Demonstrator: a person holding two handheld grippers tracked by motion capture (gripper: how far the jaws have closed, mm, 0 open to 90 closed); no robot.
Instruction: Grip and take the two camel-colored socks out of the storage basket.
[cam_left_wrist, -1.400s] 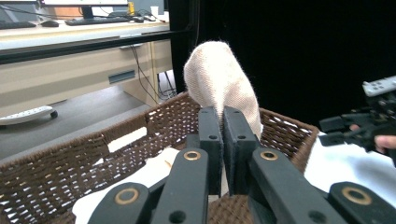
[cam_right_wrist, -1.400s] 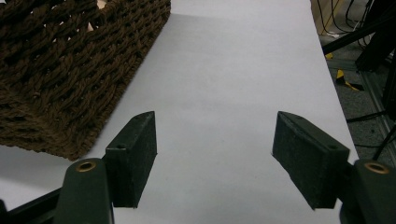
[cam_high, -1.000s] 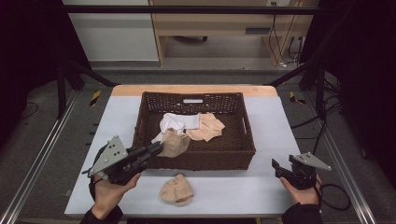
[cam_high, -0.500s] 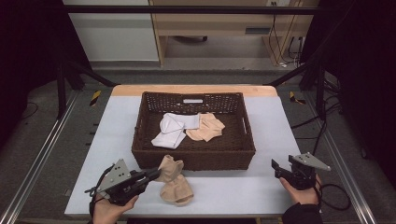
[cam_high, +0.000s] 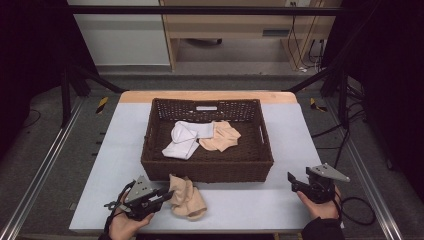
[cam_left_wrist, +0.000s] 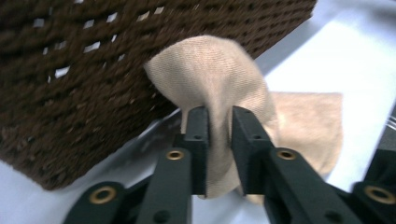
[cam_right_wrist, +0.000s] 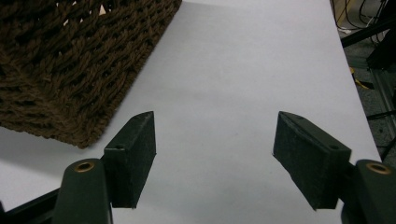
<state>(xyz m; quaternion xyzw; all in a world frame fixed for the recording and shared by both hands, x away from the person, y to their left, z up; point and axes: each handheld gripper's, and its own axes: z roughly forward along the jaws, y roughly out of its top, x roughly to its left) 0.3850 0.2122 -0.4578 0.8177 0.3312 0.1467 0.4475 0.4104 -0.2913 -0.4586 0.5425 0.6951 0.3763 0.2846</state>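
From the high view I can't really make out my left gripper's (cam_high: 161, 196) tips, they're tucked against the tan cloth (cam_high: 186, 197) lying just in front of the wicker basket's (cam_high: 207, 169) near wall. The left gripper view clears that up: the two jaws are clenched on a fold of that cloth (cam_left_wrist: 219, 93), which bunches up above them right beside the basket's woven side (cam_left_wrist: 84, 88). That picture is a bit blurry, and there looks to be a second flat tan piece (cam_left_wrist: 310, 123) behind the pinched one, though it could be the same cloth folded over, can't tell.

Inside the basket there's a white cloth (cam_high: 184, 140) touching another tan cloth (cam_high: 220, 137), sitting toward the middle.

My right gripper (cam_high: 292, 181) is off the basket's right front corner, resting low over the white tabletop (cam_high: 250, 205). In the right gripper view its jaws are spread wide with nothing between them, the basket corner (cam_right_wrist: 70, 70) cut off at the upper left.
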